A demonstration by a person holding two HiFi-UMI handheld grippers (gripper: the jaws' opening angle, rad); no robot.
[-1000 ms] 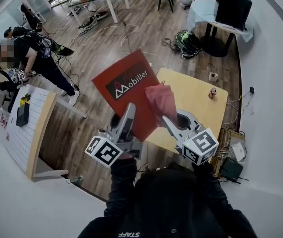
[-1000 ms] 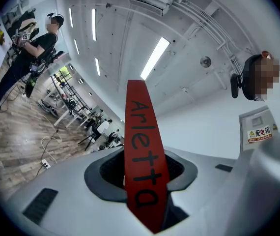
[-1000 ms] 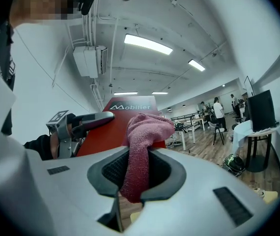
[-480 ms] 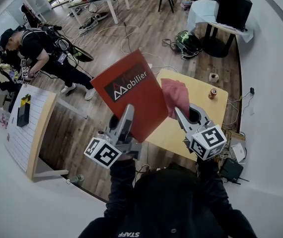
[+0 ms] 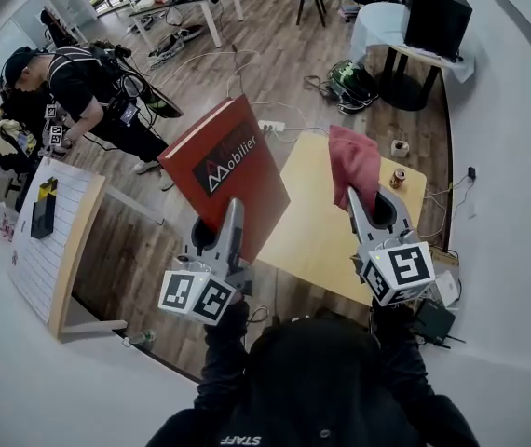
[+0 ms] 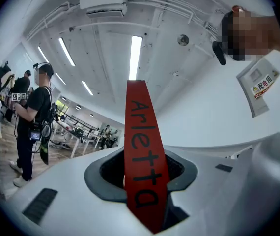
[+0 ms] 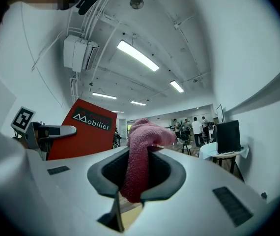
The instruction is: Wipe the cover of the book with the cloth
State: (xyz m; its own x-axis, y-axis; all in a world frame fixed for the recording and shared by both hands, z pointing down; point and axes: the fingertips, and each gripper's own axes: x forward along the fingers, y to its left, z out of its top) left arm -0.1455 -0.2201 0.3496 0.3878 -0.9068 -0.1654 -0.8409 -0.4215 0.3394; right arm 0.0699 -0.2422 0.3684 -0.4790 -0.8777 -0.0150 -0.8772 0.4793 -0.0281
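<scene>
The right hand-held gripper (image 7: 137,177) pinches a pink cloth (image 7: 141,149), with the red book (image 7: 83,134) standing tilted to its left.

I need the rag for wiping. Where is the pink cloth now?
The pink cloth is clamped in the right gripper, right of centre in the head view, above the wooden table, clear of the red book.

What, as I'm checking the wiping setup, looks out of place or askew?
Nothing is spilled or damaged. The left gripper holds the book tilted in the air, off the table; the cloth in the right gripper is apart from its cover.
</scene>
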